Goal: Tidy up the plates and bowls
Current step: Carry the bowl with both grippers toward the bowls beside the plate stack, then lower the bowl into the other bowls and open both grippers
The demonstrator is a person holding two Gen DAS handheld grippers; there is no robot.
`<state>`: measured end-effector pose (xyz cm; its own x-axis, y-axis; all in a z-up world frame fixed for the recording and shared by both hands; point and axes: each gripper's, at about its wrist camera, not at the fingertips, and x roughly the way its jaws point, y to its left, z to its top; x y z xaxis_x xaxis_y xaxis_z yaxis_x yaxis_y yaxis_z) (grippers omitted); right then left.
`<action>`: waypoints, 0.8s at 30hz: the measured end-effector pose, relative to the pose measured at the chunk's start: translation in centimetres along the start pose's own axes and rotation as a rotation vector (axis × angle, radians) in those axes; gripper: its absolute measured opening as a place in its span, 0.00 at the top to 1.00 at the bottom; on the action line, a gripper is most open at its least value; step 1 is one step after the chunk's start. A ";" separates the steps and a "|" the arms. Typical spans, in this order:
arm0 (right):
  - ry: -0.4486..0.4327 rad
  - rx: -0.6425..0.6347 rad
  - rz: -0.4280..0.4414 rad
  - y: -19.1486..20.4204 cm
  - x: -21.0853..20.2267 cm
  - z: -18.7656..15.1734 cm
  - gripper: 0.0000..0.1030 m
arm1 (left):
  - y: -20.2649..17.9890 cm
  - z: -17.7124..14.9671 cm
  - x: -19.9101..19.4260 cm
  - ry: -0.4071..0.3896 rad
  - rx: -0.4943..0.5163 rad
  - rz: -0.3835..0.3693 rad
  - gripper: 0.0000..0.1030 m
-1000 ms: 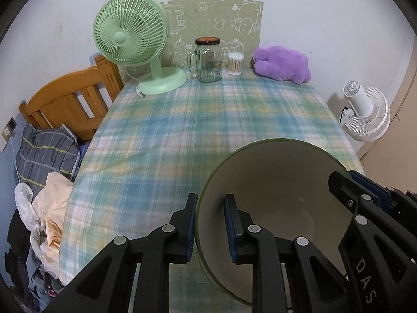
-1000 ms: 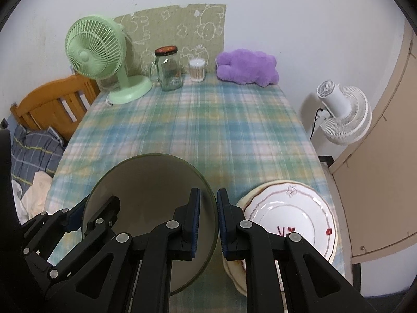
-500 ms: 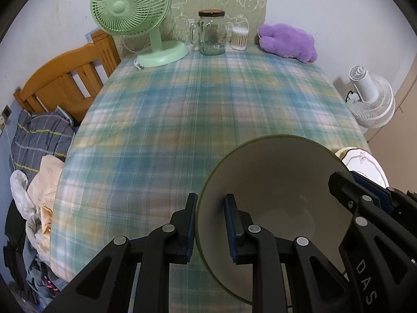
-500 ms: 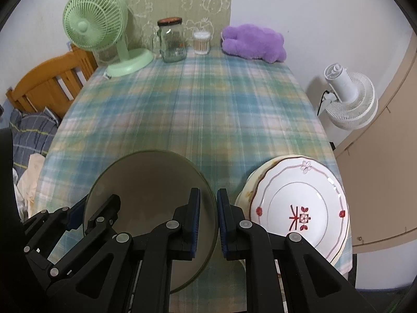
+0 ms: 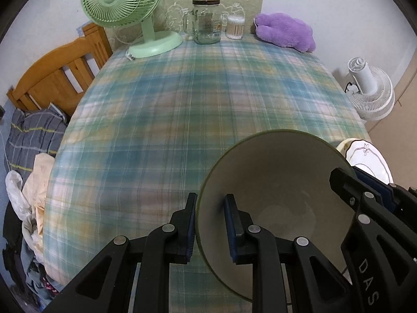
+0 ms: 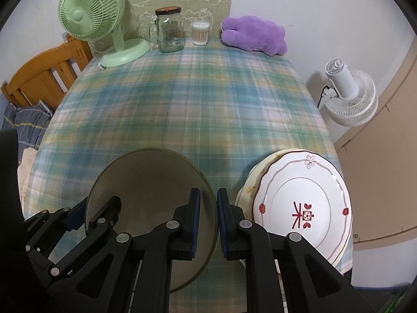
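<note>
Plaid cloth in blue, green and cream covers the worktop (image 6: pixel 198 99), whose middle lies bare; a green fan (image 6: pixel 91 13), a glass jar (image 6: pixel 169 31) and a purple plush toy (image 6: pixel 252 36) stand along its far edge.

At the near right corner sits a stack of plates (image 6: pixel 299 208), the top one white with a red rim line and a red motif in its centre, resting flat and a little off-centre on a cream plate beneath.

Just left of that stack, near the worktop's near edge, hangs a large bowl (image 6: pixel 146 187), olive outside and pale inside, tipped so that its opening faces away from the person. Whether its base touches the cloth cannot be told.

Both tools carry it. The right gripper (image 6: pixel 208 216) is clamped across the bowl's right rim, one pad inside the wall and one outside. The left gripper (image 5: pixel 209 221) pinches the opposite, left rim in the same way.

The coming move seems to turn on one relation: the plate stack lies directly to the right of the bowl, on the right gripper's side, with that gripper's outer finger already close beside the plates' left edge. Setting the bowl down here likely leaves little room on that side; stacking it on the plates would mean lifting rightward over their rim.
</note>
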<state>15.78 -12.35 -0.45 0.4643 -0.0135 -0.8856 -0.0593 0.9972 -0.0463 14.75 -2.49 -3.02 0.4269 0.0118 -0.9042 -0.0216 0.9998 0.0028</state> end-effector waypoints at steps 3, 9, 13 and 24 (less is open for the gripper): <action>-0.013 0.014 0.007 -0.2 0.1 -0.2 0.84 | -0.2 -0.1 0.0 -0.006 0.025 0.008 0.82; -0.005 0.038 0.033 -0.6 -0.1 -0.2 0.84 | 0.3 0.1 0.0 0.025 0.017 -0.011 0.77; 0.015 0.059 0.059 -1.2 -0.8 -0.1 0.83 | 0.5 0.3 -1.1 0.009 0.014 -0.034 0.62; -0.035 0.107 0.090 -2.7 -1.6 0.3 0.26 | 0.5 0.7 -1.6 -0.021 -0.007 -0.123 0.19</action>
<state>15.51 -15.05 1.23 0.4919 0.0772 -0.8672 -0.0086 0.9964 0.0838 14.63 -2.00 -1.25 0.4452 -0.1101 -0.8886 0.0252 0.9936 -0.1104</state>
